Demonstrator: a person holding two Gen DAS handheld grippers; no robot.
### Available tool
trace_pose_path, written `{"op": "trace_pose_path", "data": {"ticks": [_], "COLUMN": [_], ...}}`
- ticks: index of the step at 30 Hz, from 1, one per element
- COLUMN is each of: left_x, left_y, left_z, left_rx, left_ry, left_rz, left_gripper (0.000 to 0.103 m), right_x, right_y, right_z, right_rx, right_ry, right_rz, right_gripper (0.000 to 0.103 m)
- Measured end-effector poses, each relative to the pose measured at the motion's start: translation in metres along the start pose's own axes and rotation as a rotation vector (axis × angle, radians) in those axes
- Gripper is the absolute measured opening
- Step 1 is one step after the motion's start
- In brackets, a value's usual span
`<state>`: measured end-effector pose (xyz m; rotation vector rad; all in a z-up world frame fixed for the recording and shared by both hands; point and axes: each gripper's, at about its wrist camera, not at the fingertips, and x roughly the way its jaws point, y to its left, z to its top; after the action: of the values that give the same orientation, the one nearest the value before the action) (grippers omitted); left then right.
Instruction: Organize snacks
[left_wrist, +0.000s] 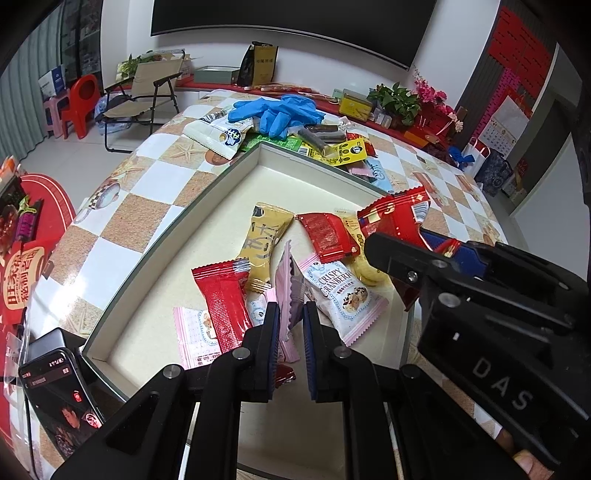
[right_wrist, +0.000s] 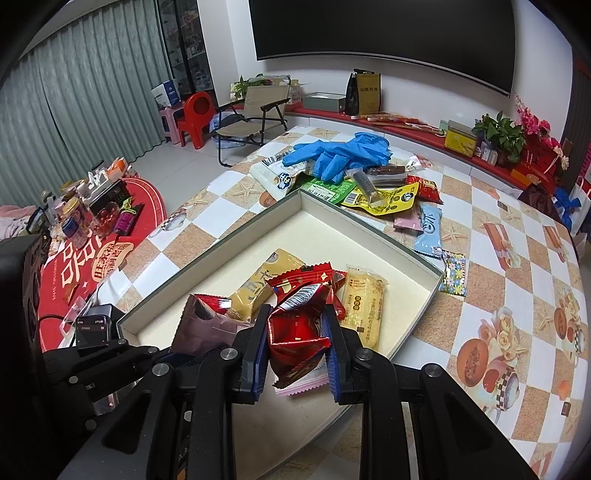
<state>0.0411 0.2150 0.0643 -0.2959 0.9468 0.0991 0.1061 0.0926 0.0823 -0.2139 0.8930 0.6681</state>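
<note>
My left gripper (left_wrist: 291, 321) is shut on a mauve snack packet (left_wrist: 289, 288), held edge-up above the near end of a shallow cream tray (left_wrist: 207, 192). To its right, my right gripper (left_wrist: 428, 245) is shut on a crumpled red packet (left_wrist: 395, 218). In the right wrist view that red packet (right_wrist: 299, 325) sits between the right gripper's (right_wrist: 295, 336) blue pads over the tray (right_wrist: 229, 236), and the left gripper (right_wrist: 166, 354) holds the mauve packet (right_wrist: 207, 325) at lower left. Several packets lie in the tray: gold (left_wrist: 264, 240), red (left_wrist: 221, 299), a cranberry one (left_wrist: 343, 295).
Beyond the tray's far corner lies a pile of loose snacks with blue gloves (right_wrist: 340, 153) on top, a yellow packet (right_wrist: 388, 201) and a light blue one (right_wrist: 430, 229). A phone (left_wrist: 62, 391) stands at the tray's near left corner. The table has a checked cloth.
</note>
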Motion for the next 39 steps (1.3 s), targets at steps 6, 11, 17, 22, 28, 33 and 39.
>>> {"op": "trace_pose_path", "data": {"ticks": [6,11,17,22,28,33,39], "left_x": [0.000,-0.002,-0.026,-0.037,-0.019,-0.013,-0.010], "left_y": [0.002,0.003,0.017,0.016,0.002,-0.008,-0.006], "left_z": [0.000,0.002,0.011,0.014,0.003,0.000,0.001], "left_rx": [0.003,-0.006,-0.022,-0.010,0.025,0.049,0.039], "left_ry": [0.000,-0.011,-0.052,-0.054,-0.009,0.006,0.011], "left_rz": [0.002,-0.004,-0.032,-0.044,0.004,0.029,0.023], "left_gripper": [0.014,0.014,0.014,0.014,0.014,0.014,0.014], "right_x": [0.003,0.003,-0.009,-0.030,-0.027,-0.021,-0.018], "right_y": [-0.004,-0.006,-0.008,-0.003,-0.002,-0.008,-0.012], "right_z": [-0.002,-0.002,0.003,0.008,0.002,-0.003,-0.005], "right_rx": [0.010,0.014,0.018,0.007,0.013,0.030,0.038], "right_ry": [0.012,0.011,-0.016,-0.065,-0.052,-0.037,-0.032], "right_rz": [0.000,0.001,0.002,0.011,0.026,0.037,0.042], "right_gripper": [0.027,0.027,0.027,0.027,0.027,0.027,0.027]}}
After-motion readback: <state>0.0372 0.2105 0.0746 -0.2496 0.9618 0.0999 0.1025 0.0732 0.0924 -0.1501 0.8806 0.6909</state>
